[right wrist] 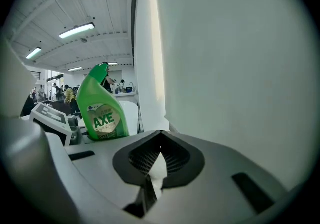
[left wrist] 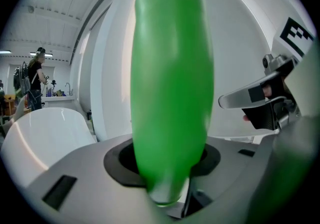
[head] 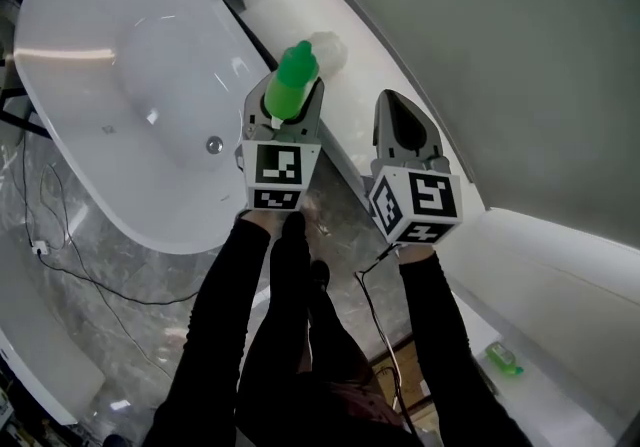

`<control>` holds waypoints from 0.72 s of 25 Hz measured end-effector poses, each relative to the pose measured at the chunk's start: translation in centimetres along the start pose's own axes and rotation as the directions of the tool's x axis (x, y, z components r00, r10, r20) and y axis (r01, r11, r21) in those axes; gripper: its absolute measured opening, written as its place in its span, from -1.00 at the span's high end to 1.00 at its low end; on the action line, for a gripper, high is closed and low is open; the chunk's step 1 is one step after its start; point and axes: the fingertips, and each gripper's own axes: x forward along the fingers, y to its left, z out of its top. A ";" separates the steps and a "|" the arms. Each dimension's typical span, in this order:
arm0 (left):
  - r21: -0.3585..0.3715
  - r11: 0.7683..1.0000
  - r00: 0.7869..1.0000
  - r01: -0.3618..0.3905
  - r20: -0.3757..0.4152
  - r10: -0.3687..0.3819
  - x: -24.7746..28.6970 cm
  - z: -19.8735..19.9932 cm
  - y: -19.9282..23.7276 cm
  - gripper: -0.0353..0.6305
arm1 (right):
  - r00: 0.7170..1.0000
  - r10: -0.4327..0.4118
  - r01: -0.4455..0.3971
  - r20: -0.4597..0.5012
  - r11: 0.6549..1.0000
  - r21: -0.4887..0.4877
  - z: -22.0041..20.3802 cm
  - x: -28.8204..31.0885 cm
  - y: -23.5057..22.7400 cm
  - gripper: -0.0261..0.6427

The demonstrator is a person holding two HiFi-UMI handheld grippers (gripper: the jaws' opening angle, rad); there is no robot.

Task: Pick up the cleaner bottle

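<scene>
A green cleaner bottle [head: 293,85] stands upright between the jaws of my left gripper [head: 291,87], which is shut on it, lifted above the floor beside the bathtub. In the left gripper view the bottle's green body [left wrist: 170,92] fills the middle, clamped low between the grey jaws [left wrist: 167,160]. The right gripper view shows its labelled side [right wrist: 103,107] at the left. My right gripper [head: 402,103] hangs just to the right of the bottle, apart from it. Its jaws meet at the tips [right wrist: 160,135] with nothing between them.
A white bathtub [head: 120,85] lies to the left, over a marble floor with a thin cable [head: 60,235]. A pale wall and a white ledge [head: 560,315] run along the right, with a small green bottle [head: 503,358] on it. The person's legs are below.
</scene>
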 end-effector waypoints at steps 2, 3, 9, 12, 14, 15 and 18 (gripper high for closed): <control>-0.009 1.000 1.000 -0.024 0.010 0.024 -1.0 0.9 0.8 0.31 | 1.000 0.020 -0.020 0.015 1.000 -0.005 1.1 0.1 0.9 0.92; -0.013 0.999 0.999 -0.036 0.013 0.036 -1.5 1.2 1.2 0.31 | 0.999 0.031 -0.031 0.022 0.999 -0.008 1.6 0.1 1.5 0.92; -0.017 0.995 0.995 -0.098 0.019 0.098 -5.0 3.1 2.9 0.31 | 0.993 0.101 -0.099 0.055 0.994 -0.036 4.1 -0.4 4.7 0.92; -0.014 0.992 0.992 -0.124 0.027 0.125 -6.8 4.1 3.6 0.31 | 0.988 0.135 -0.131 0.070 0.990 -0.050 5.2 -0.9 6.2 0.92; -0.010 0.990 0.989 -0.142 0.035 0.142 -8.5 5.0 4.1 0.31 | 0.984 0.160 -0.155 0.079 0.986 -0.064 5.9 -1.6 7.7 0.92; -0.006 0.988 0.988 -0.152 0.039 0.152 -9.3 5.3 4.4 0.31 | 0.982 0.172 -0.167 0.082 0.984 -0.069 6.2 -1.8 8.3 0.92; 0.001 0.984 0.983 -0.176 0.041 0.176 -10.9 5.9 5.1 0.31 | 0.975 0.206 -0.199 0.086 0.977 -0.079 6.6 -2.0 10.0 0.92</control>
